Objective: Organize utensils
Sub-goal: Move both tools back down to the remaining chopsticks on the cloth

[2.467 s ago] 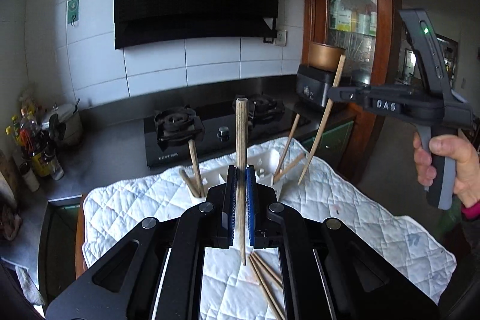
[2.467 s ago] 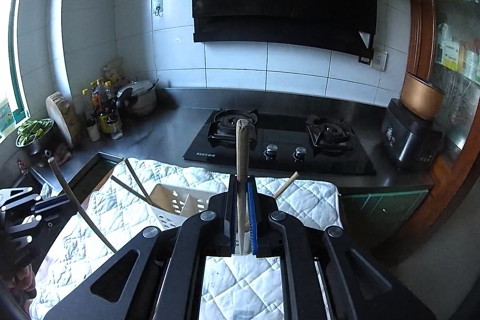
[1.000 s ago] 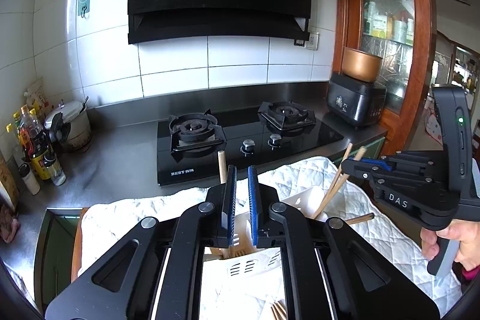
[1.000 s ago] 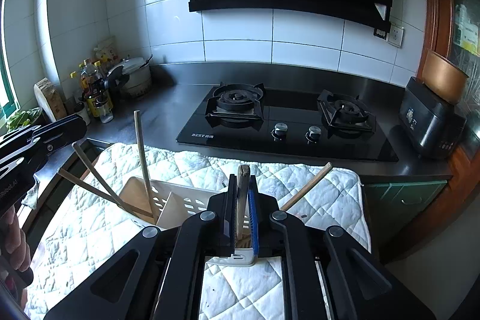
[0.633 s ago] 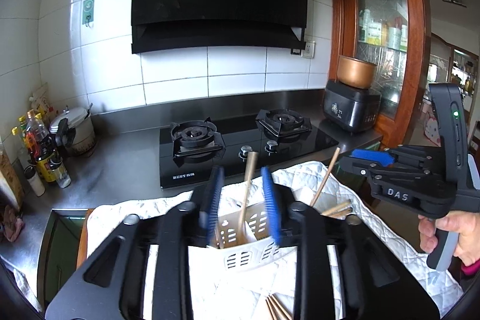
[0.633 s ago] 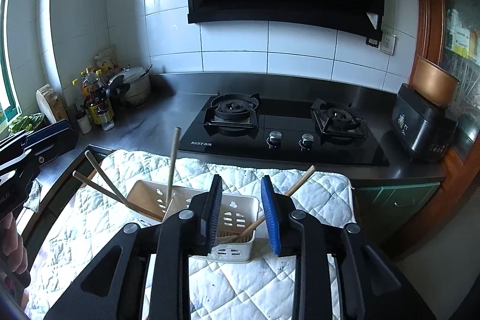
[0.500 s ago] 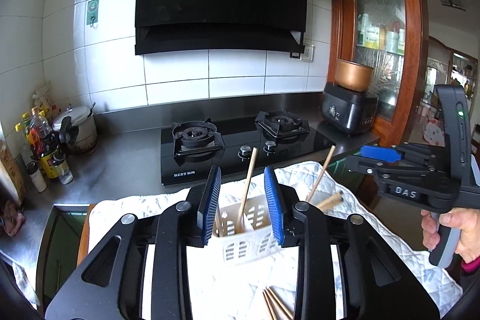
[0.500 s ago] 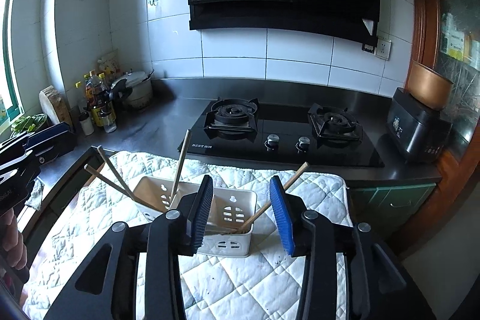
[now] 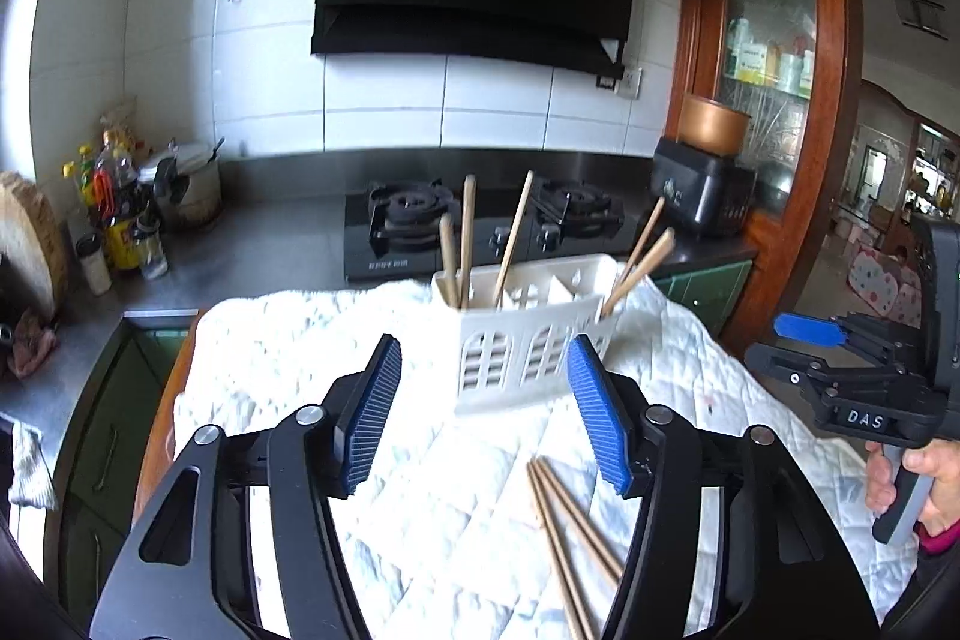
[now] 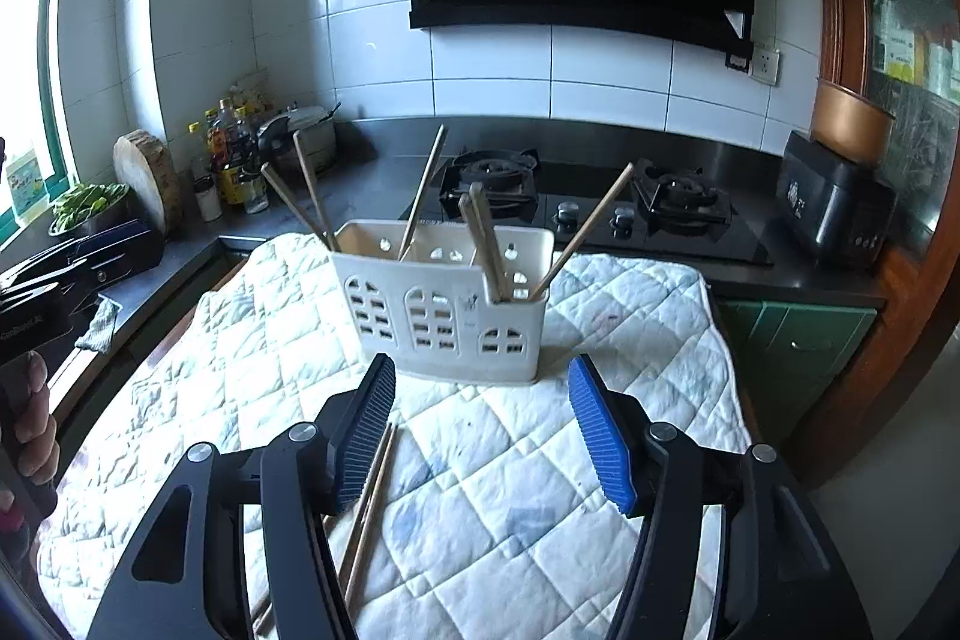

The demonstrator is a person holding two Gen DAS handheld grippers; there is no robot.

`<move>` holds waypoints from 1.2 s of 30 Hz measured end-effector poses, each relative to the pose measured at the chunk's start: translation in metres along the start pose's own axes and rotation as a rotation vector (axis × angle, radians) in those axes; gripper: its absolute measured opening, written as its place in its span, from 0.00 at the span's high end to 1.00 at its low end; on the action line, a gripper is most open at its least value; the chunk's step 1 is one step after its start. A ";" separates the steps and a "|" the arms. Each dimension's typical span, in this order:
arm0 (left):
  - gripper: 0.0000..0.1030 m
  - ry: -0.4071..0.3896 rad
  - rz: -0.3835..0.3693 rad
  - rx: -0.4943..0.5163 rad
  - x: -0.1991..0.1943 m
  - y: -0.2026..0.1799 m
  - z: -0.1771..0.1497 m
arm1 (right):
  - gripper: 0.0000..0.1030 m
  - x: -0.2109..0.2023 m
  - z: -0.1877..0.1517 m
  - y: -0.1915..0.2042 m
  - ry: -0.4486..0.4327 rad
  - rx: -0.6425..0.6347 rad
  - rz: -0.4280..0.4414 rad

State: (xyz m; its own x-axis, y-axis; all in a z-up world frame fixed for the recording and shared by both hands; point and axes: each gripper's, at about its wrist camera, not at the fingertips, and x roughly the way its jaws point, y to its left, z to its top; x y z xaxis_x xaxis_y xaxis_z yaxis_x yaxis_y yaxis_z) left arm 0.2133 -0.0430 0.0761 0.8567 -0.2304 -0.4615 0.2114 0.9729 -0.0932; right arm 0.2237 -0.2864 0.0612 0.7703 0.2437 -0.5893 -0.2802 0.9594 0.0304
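Both grippers hang wide open and empty — left gripper [image 9: 483, 409], right gripper [image 10: 483, 430]. Loose chopsticks [image 9: 567, 526] lie on the quilted cloth [image 10: 528, 490], near the white holder [image 10: 447, 307]: light, stiff, likely slippery — best pinched mid-length. The holder's compartments already carry several upright sticks [image 10: 486, 244].

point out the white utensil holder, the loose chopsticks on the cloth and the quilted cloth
white utensil holder [image 10: 444, 322], right wrist view, front wall with the window cutouts
loose chopsticks [image 9: 570, 520], left wrist view, middle of the bundle
quilted cloth [image 10: 516, 508], right wrist view, bare patch between the fingers
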 end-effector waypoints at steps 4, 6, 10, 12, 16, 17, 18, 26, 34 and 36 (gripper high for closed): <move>0.34 0.029 0.029 -0.020 -0.003 0.010 -0.031 | 0.41 0.006 -0.036 0.016 0.045 -0.011 0.005; 0.30 0.048 0.040 -0.026 -0.003 0.014 -0.046 | 0.39 0.010 -0.053 0.024 0.070 -0.009 0.014; 0.25 0.070 0.066 -0.050 -0.005 0.023 -0.067 | 0.37 0.016 -0.082 0.040 0.103 -0.024 0.010; 0.23 0.078 0.082 -0.052 -0.007 0.026 -0.076 | 0.37 0.018 -0.093 0.048 0.117 -0.036 0.006; 0.21 0.098 0.111 -0.055 -0.010 0.031 -0.091 | 0.37 0.021 -0.112 0.060 0.135 -0.060 -0.001; 0.21 0.103 0.113 -0.061 -0.012 0.032 -0.094 | 0.37 0.022 -0.115 0.062 0.139 -0.067 -0.006; 0.20 0.106 0.115 -0.068 -0.013 0.033 -0.098 | 0.37 0.023 -0.119 0.064 0.144 -0.072 -0.009; 0.17 0.124 0.150 -0.130 -0.019 0.047 -0.117 | 0.37 0.030 -0.143 0.071 0.192 -0.046 0.010; 0.17 0.142 0.159 -0.173 -0.021 0.057 -0.130 | 0.52 0.040 -0.151 0.068 0.230 -0.009 0.042; 0.17 0.149 0.162 -0.182 -0.020 0.059 -0.133 | 0.58 0.041 -0.152 0.068 0.237 -0.003 0.047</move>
State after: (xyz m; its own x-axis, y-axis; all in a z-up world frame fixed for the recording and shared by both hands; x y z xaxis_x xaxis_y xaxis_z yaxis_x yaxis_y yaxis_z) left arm 0.1462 0.0210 -0.0375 0.7909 -0.0796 -0.6067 -0.0220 0.9872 -0.1581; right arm 0.1493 -0.2331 -0.0839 0.6005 0.2474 -0.7604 -0.3143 0.9474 0.0601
